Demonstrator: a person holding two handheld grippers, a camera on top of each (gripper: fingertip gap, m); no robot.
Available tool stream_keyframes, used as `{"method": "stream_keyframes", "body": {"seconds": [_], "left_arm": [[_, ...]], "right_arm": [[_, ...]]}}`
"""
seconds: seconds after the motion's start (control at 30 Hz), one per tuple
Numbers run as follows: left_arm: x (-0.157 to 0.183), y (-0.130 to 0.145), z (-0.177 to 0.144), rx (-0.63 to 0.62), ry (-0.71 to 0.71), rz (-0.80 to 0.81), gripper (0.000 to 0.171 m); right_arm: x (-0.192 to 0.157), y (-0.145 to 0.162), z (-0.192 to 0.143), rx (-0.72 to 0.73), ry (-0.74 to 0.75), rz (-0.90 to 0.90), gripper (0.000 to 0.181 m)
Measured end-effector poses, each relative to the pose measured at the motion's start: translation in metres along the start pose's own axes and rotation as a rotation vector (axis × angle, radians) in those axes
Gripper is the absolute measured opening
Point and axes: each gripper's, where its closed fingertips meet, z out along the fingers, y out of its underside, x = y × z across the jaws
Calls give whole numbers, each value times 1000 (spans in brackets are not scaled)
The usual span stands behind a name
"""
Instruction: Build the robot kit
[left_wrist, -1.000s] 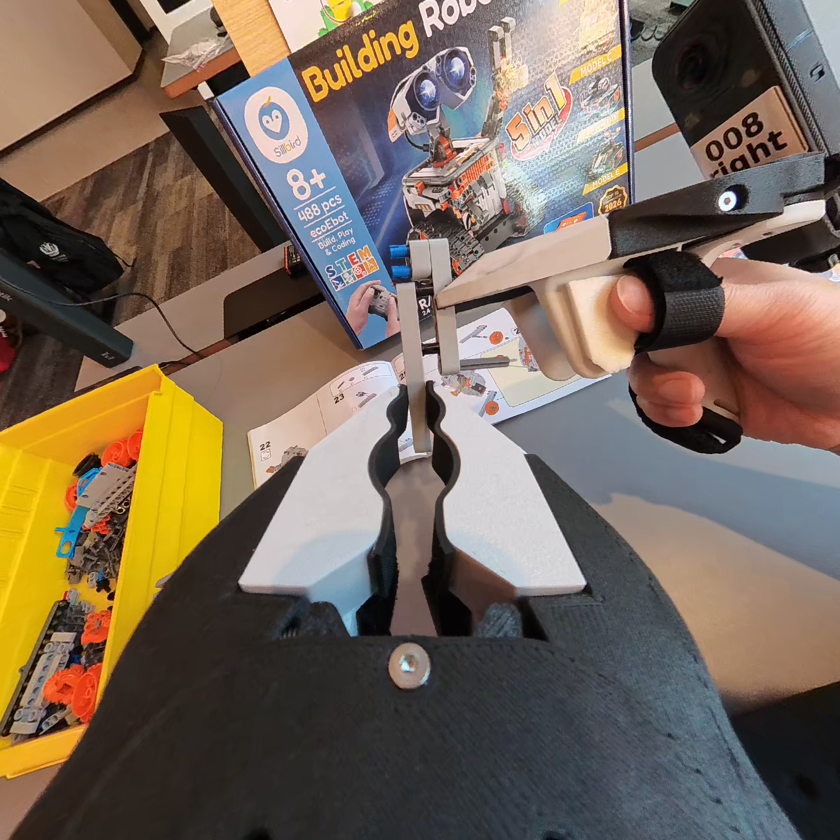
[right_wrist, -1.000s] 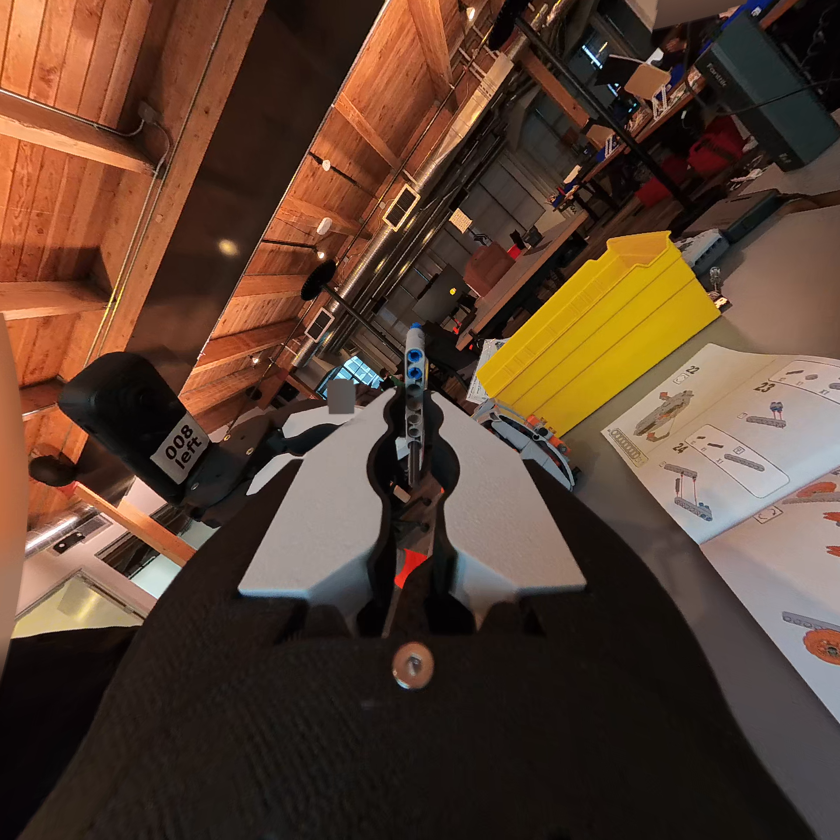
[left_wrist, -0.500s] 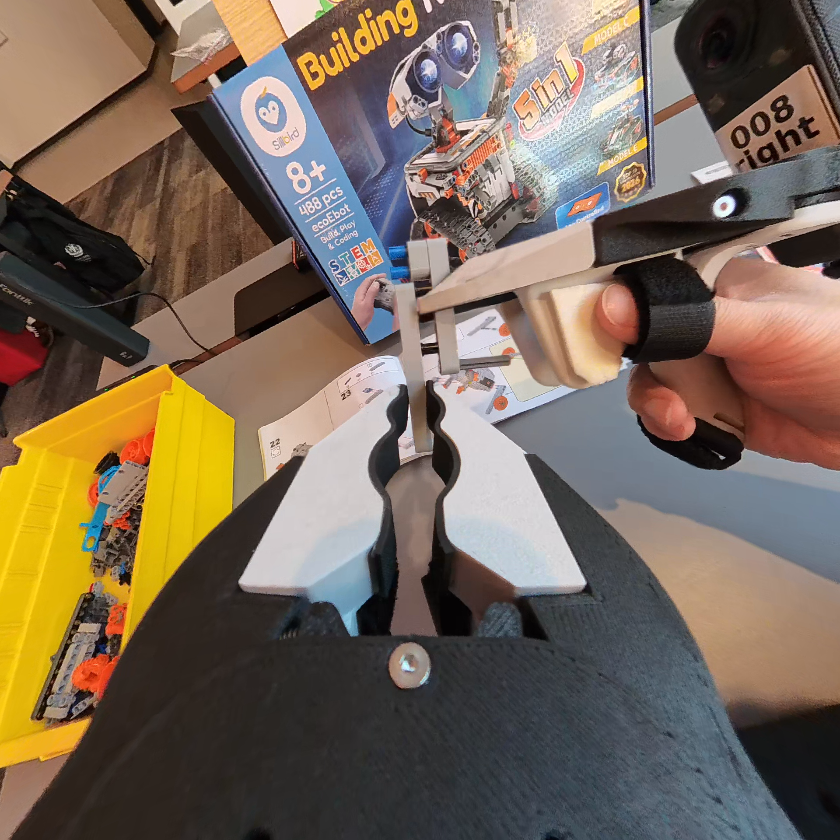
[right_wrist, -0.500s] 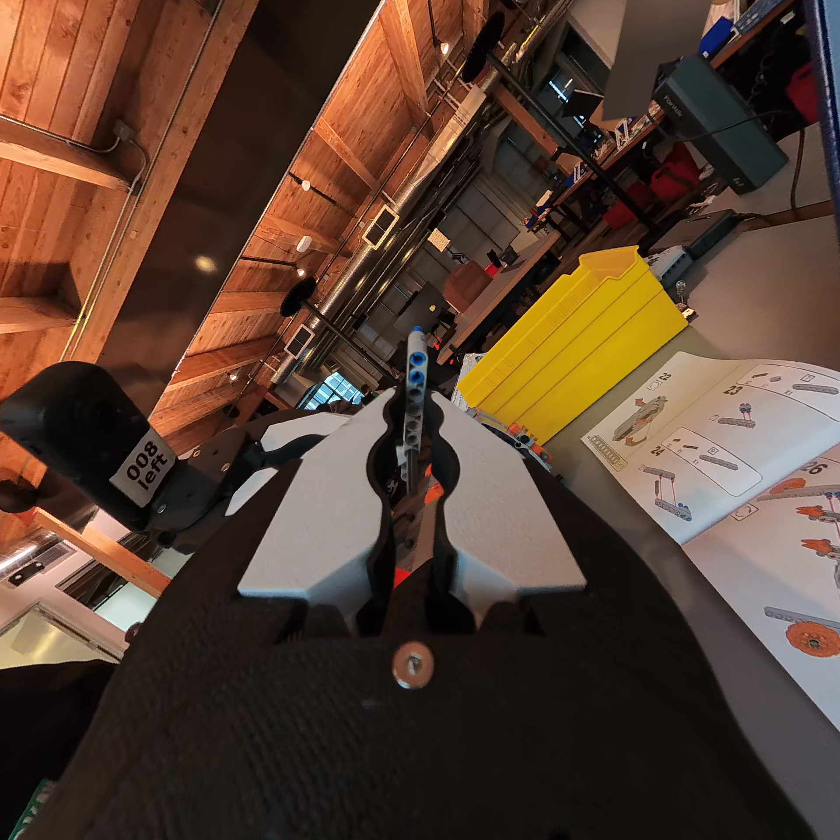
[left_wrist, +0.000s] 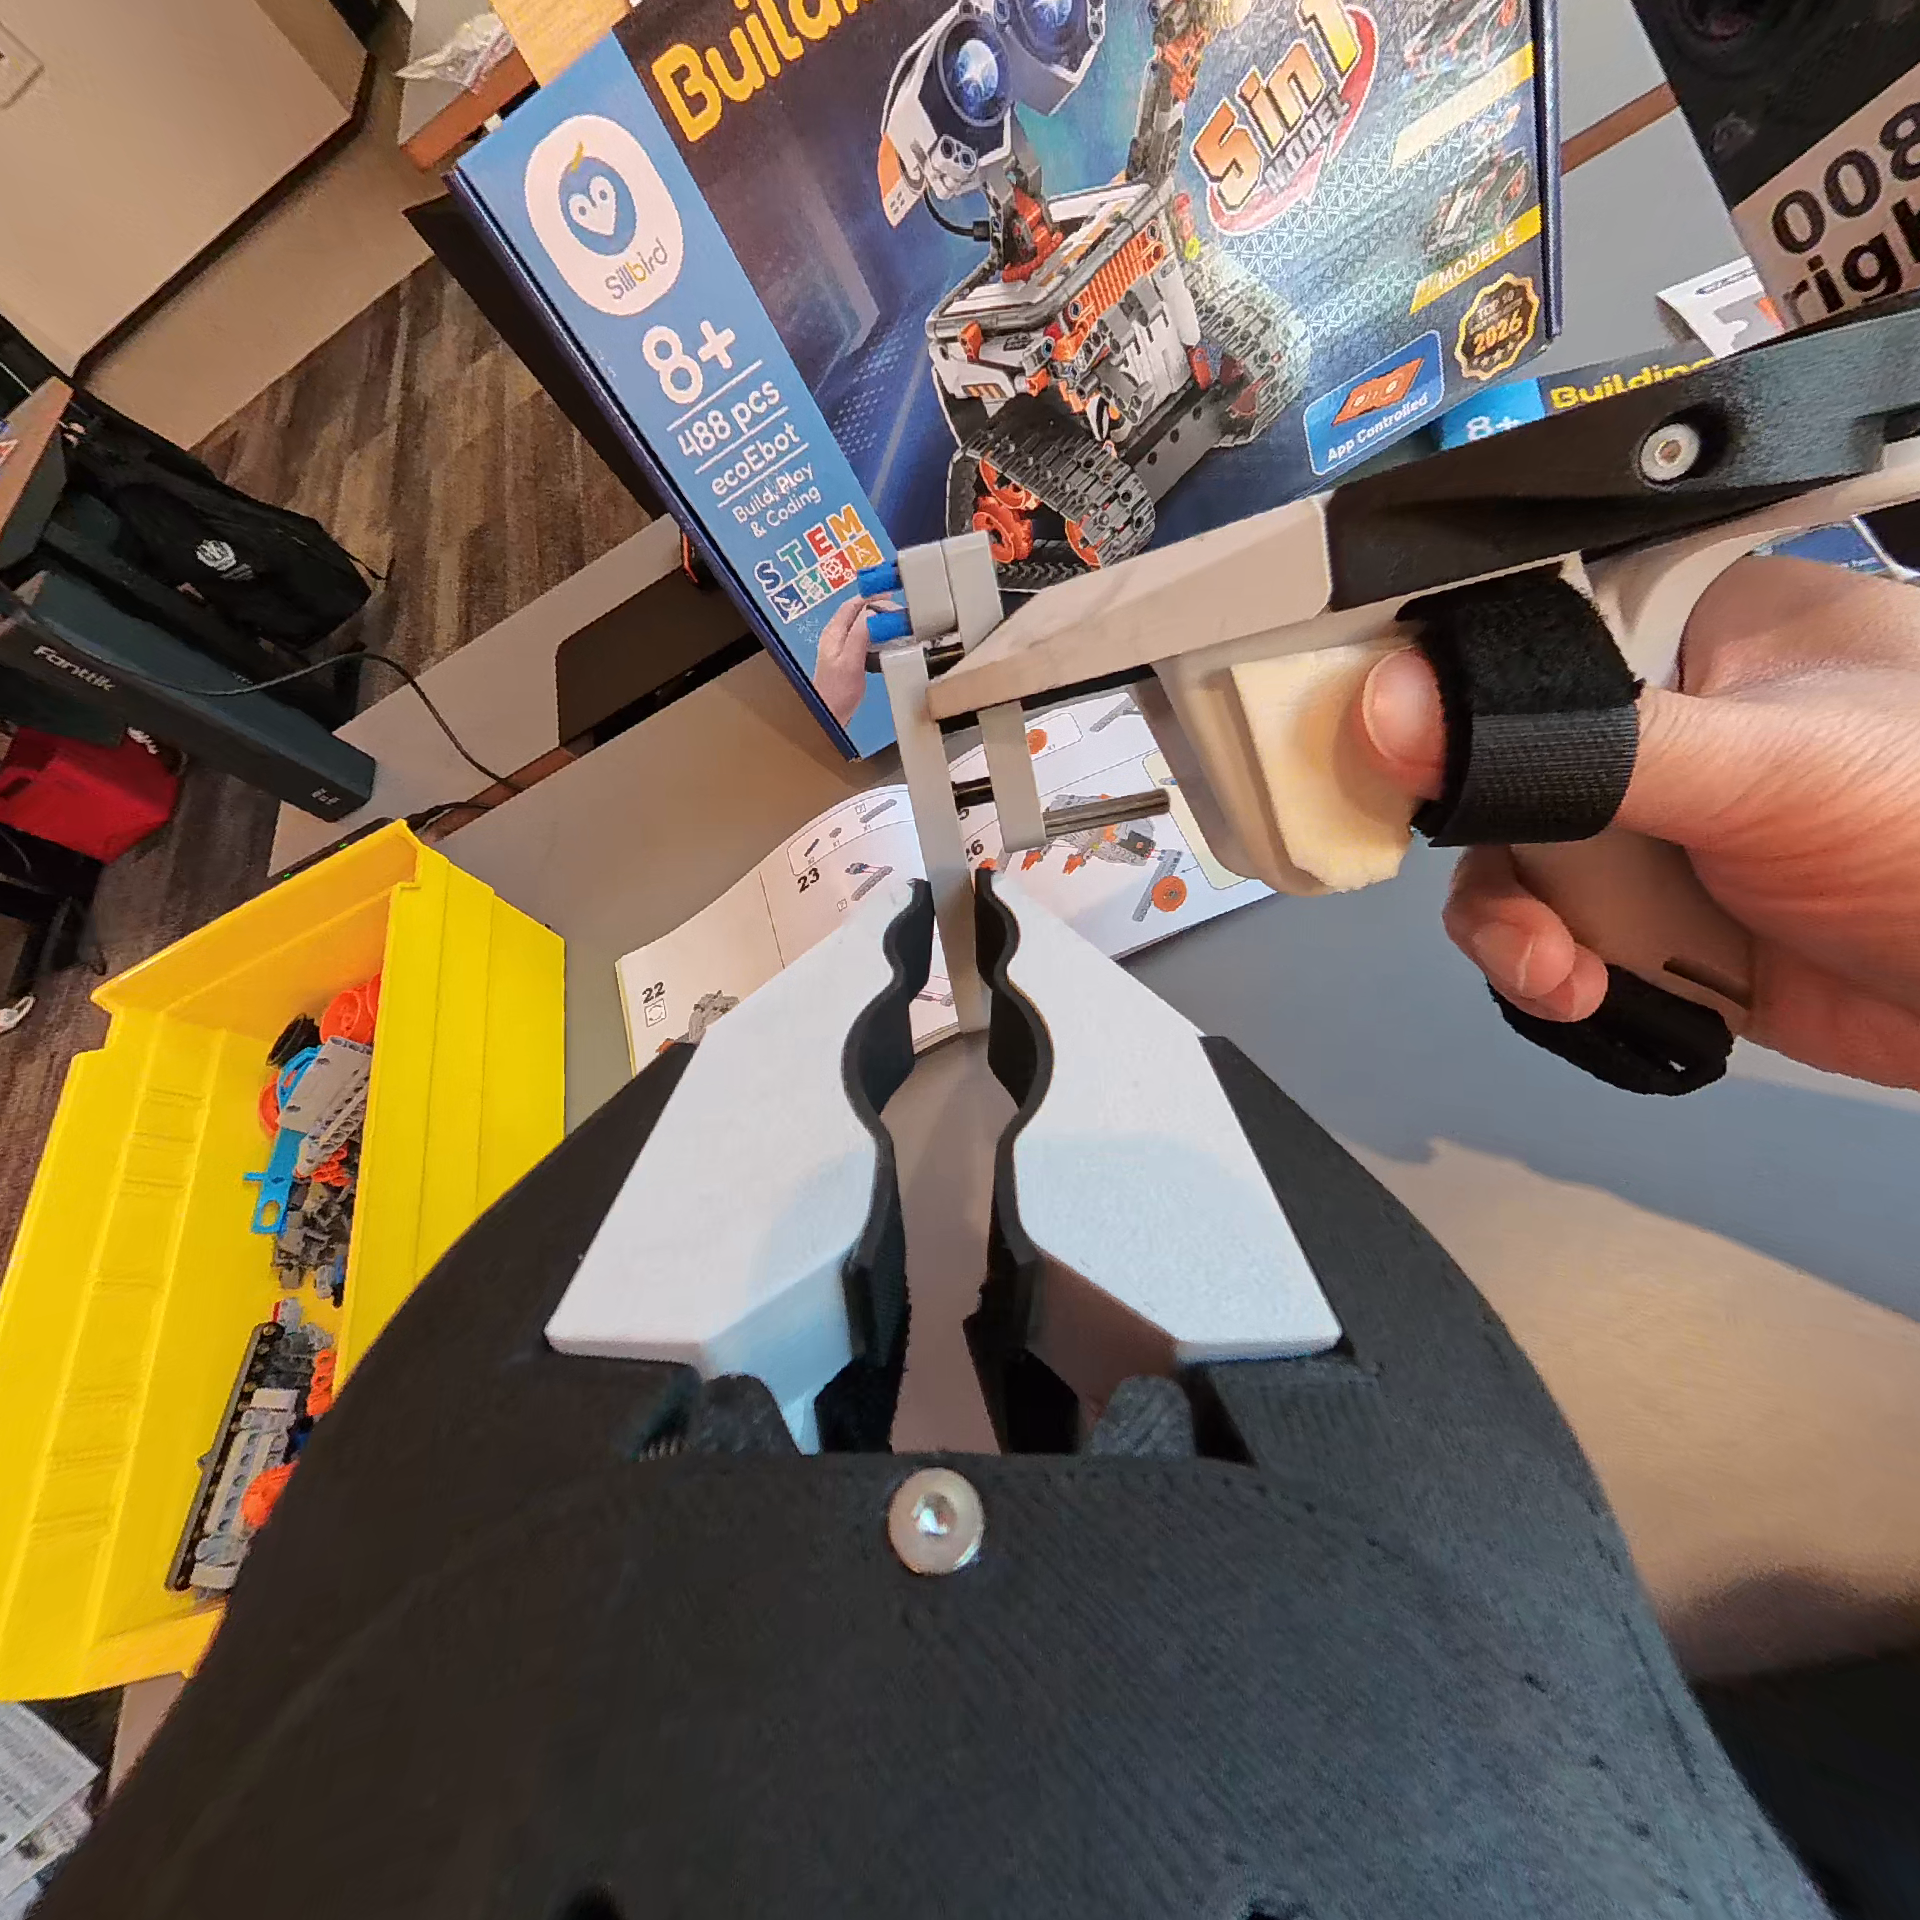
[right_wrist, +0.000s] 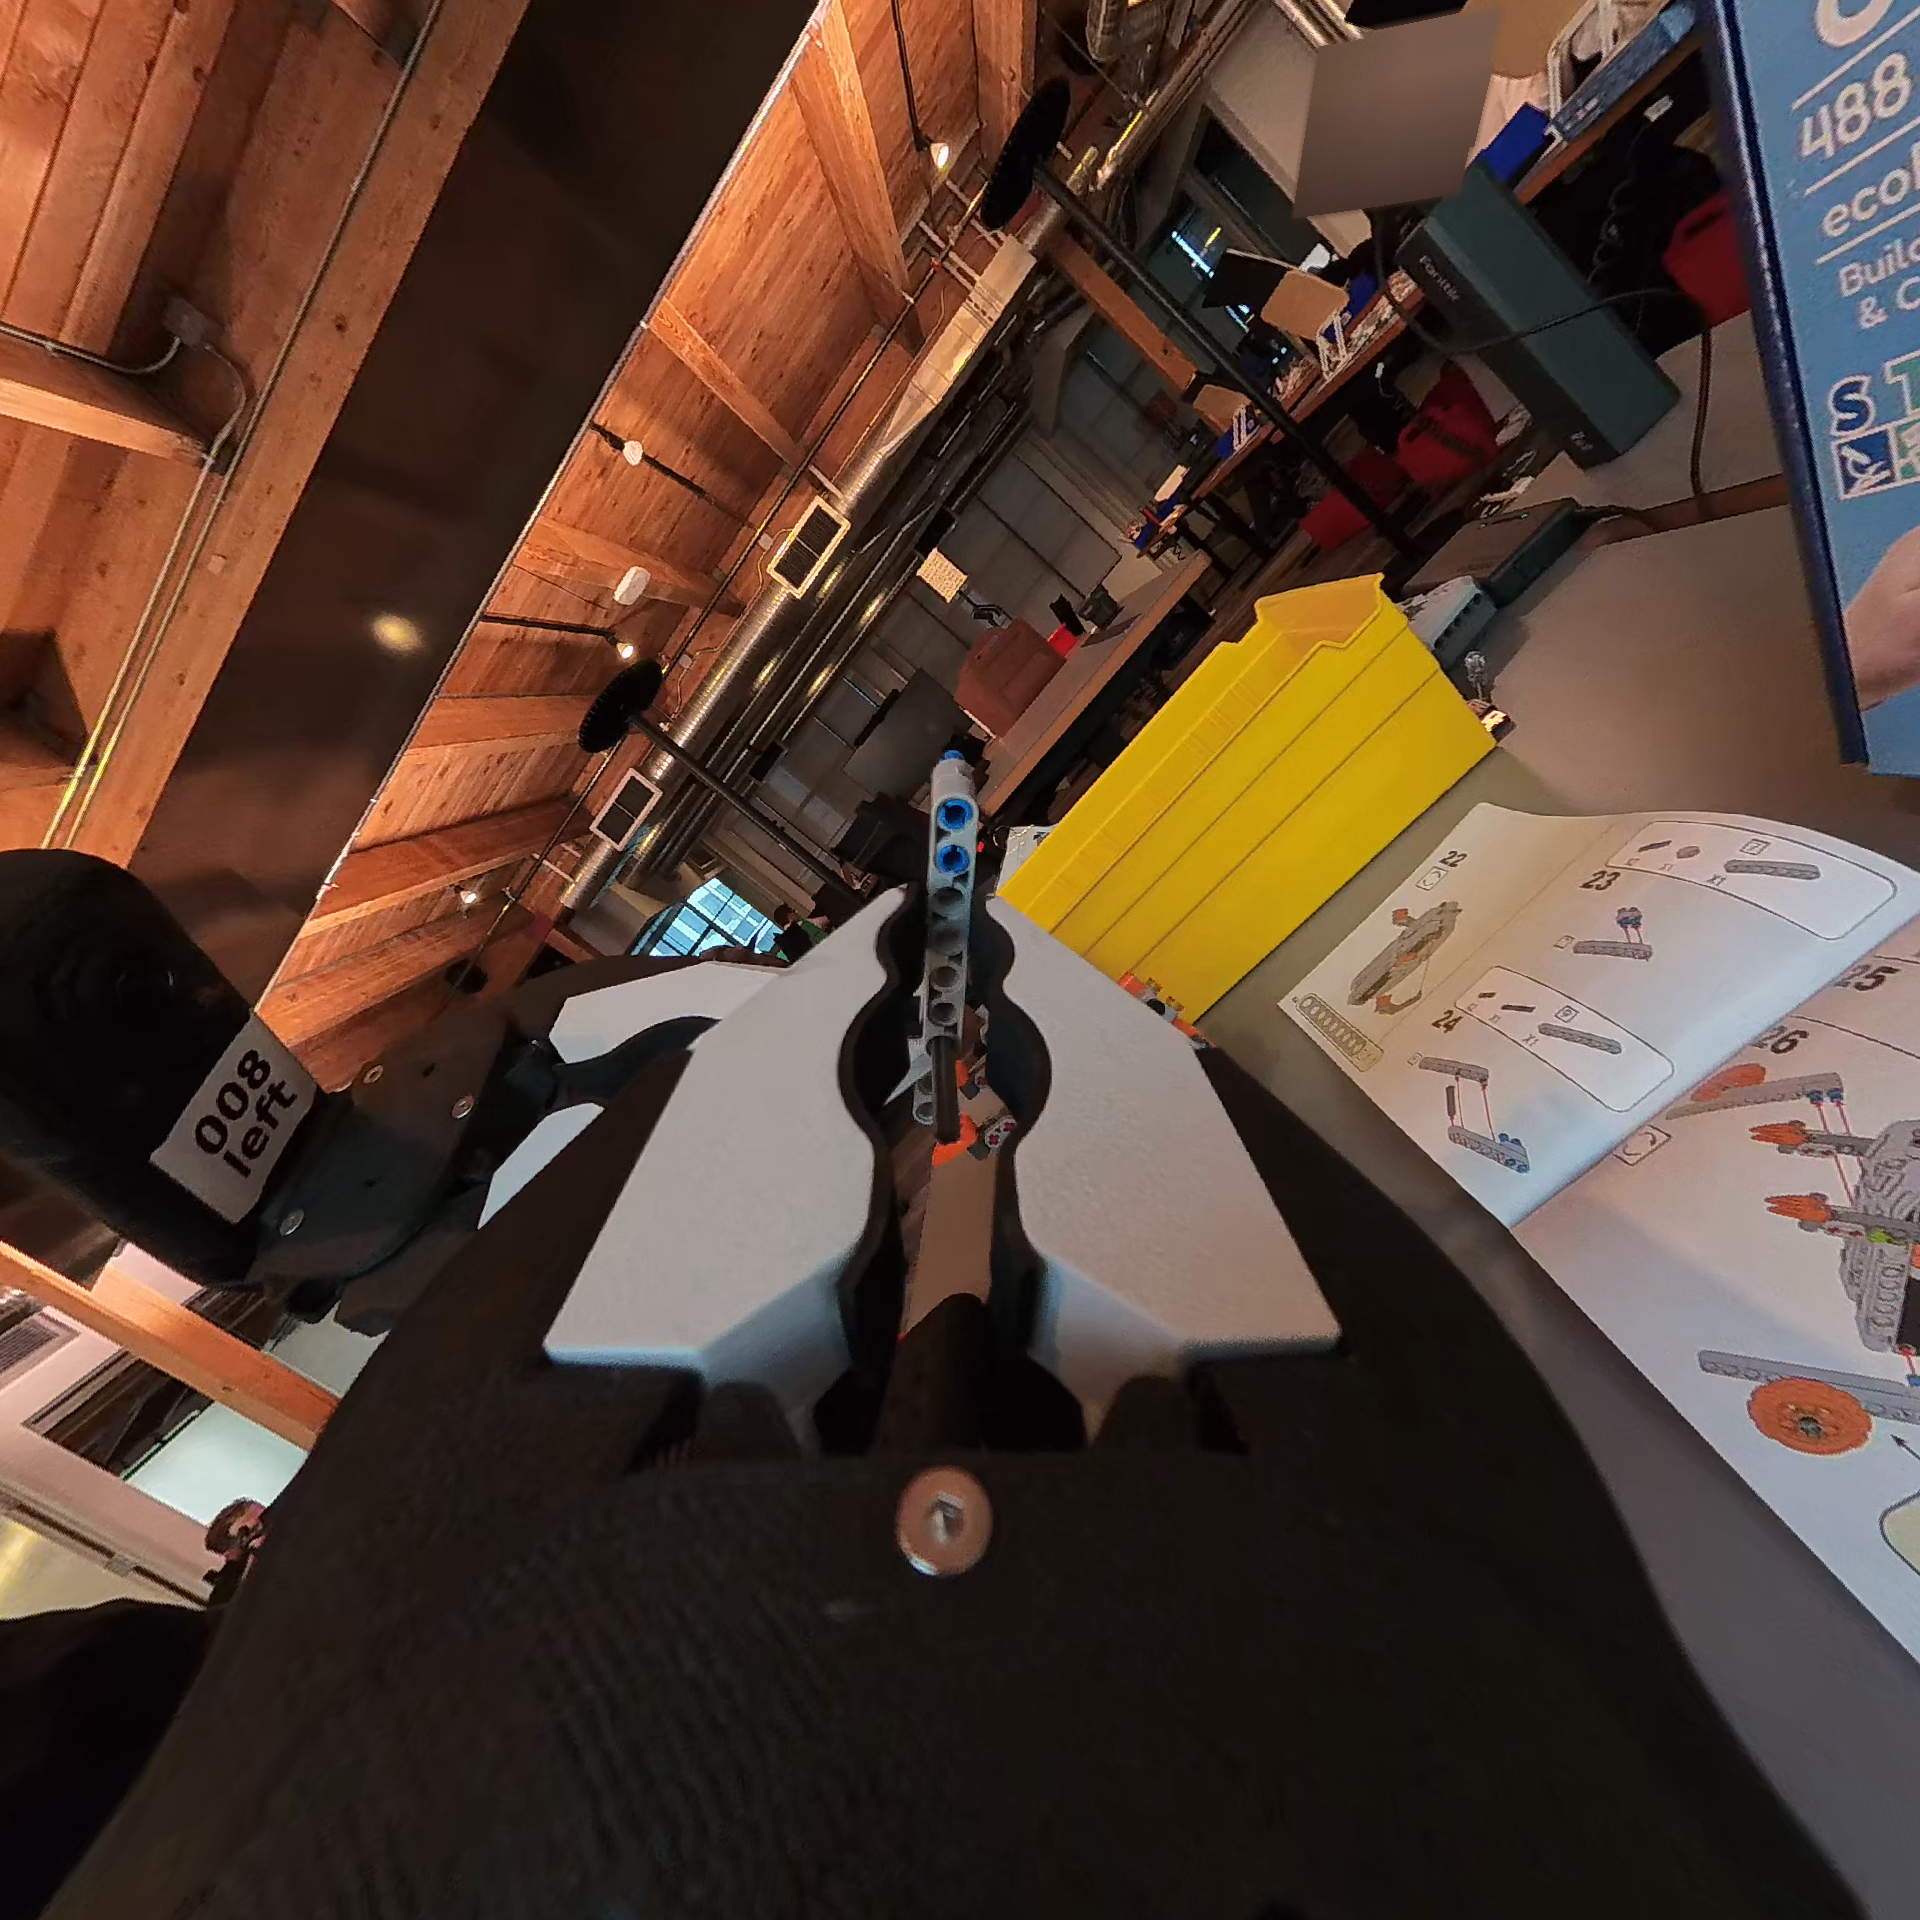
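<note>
The grey tabletop (left_wrist: 1455, 1299) carries a large blue toy box (left_wrist: 1039, 312) standing upright toward its far edge, with an open instruction booklet (right_wrist: 1662, 987) lying flat just in front of it. A yellow bin (left_wrist: 156, 1299) sits at the left edge, loose orange, grey and blue building pieces (left_wrist: 301, 1195) heaped inside. Above the booklet the left gripper (left_wrist: 954, 914) has its fingers drawn close together, clamped on the lower end of a grey beam assembly (left_wrist: 940, 727), which stands upright. The right gripper (right_wrist: 948, 977), held in a hand (left_wrist: 1766, 831) strapped with black bands, reaches in from the right and is closed on the same assembly's second beam. The two parallel grey beams are joined by dark axles (left_wrist: 1101, 805), and two blue pins (left_wrist: 883, 603) stick out of the assembly's top end on its left side.
</note>
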Motion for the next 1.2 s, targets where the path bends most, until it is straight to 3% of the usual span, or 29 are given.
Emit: {"method": "stream_keyframes", "body": {"seconds": [0.73,1.0,1.2], "left_arm": [[6,-3,-6,62,51,33,7],[3,1,0,53,-6,137,6],[5,0,-1,70,43,10,6]], "right_arm": [[-2,-1,-4,-21,-40,17,5],[4,5,-2,-49,-40,56,5],[6,3,-2,-20,-30,83,5]]}}
